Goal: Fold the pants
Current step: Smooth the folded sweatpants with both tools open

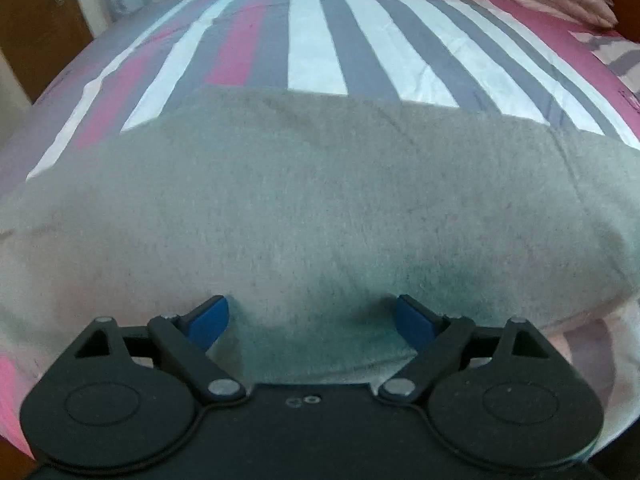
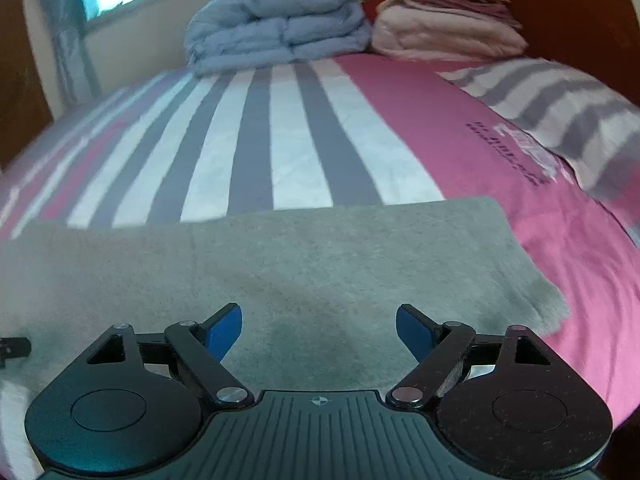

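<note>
Both sets of jaws stand wide apart and grip nothing. On the left gripper point(image 1: 312, 320) the two blue fingertips point(image 1: 210, 322) hang just over the soft grey folded pants point(image 1: 320, 184), with only cloth showing in the gap between them. I cannot tell if the tips touch the cloth. On the right gripper point(image 2: 319, 330) the blue fingertips point(image 2: 224, 332) are spread the same way over the same pants point(image 2: 280, 256), and nothing sits between them either.

The pants lie flat on the bed with the pink, white and grey striped sheet point(image 1: 316, 40). In the left wrist view they fill the middle and lower part from 9 o'clock to 3 o'clock, and their far edge runs straight across, with the stripes going on toward 12 o'clock. In the right wrist view the pants stretch from 9 o'clock to about 3 o'clock, and one end stops at a neat corner at 3 o'clock, on the plain pink part of the sheet point(image 2: 460, 128).

At 12 o'clock in the right wrist view a puffy light blue folded quilt point(image 2: 276, 28) sits at the far end of the bed. Just beside it at 1 o'clock is a pale pink folded blanket point(image 2: 444, 36). A grey and white striped pillow point(image 2: 560, 116) lies at 2 o'clock. A small bit of the other gripper, a black part point(image 2: 14, 348), peeks in at 9 o'clock.
</note>
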### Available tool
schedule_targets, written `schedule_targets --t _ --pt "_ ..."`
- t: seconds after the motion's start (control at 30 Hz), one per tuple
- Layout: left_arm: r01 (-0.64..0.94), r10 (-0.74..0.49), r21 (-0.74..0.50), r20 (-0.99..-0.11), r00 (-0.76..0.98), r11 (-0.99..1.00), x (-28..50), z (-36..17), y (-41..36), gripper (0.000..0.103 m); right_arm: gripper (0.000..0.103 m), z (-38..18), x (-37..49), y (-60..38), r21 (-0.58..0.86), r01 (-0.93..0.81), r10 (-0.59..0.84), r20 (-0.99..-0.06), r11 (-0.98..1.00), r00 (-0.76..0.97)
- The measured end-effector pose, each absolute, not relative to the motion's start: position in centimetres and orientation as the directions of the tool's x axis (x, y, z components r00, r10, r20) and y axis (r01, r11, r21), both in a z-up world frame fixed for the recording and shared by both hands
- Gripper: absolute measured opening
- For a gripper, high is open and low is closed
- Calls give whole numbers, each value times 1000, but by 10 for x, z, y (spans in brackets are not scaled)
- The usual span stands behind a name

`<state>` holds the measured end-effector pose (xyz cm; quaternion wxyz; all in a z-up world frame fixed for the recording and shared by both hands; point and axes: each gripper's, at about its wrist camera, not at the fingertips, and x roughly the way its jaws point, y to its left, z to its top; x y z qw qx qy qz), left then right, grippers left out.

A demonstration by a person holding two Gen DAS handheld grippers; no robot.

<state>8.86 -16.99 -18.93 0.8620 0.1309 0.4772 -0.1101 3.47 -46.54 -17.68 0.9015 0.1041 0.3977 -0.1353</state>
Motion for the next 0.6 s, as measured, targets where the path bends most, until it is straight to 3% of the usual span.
schedule_targets --t 0.13,0.23,0.33,0.5,0.6 --pt "319 -64 124 -852 519 940 83 -191 -167 84 85 -211 44 -441 -75 219 -188 -809 973 557" --pt "333 -66 135 -846 529 933 81 -190 -167 84 85 -216 32 -432 -135 170 -209 -794 976 571" --pt "304 -97 75 -854 511 950 82 -173 -160 75 85 -211 29 -441 -80 190 -177 -799 978 575" --pt "243 -44 118 -819 572 963 86 -156 -134 81 89 -183 3 -478 110 327 -136 -753 939 644" --pt "182 15 148 -814 581 972 100 -157 -112 81 90 -179 -6 -502 125 399 -165 -770 908 617"
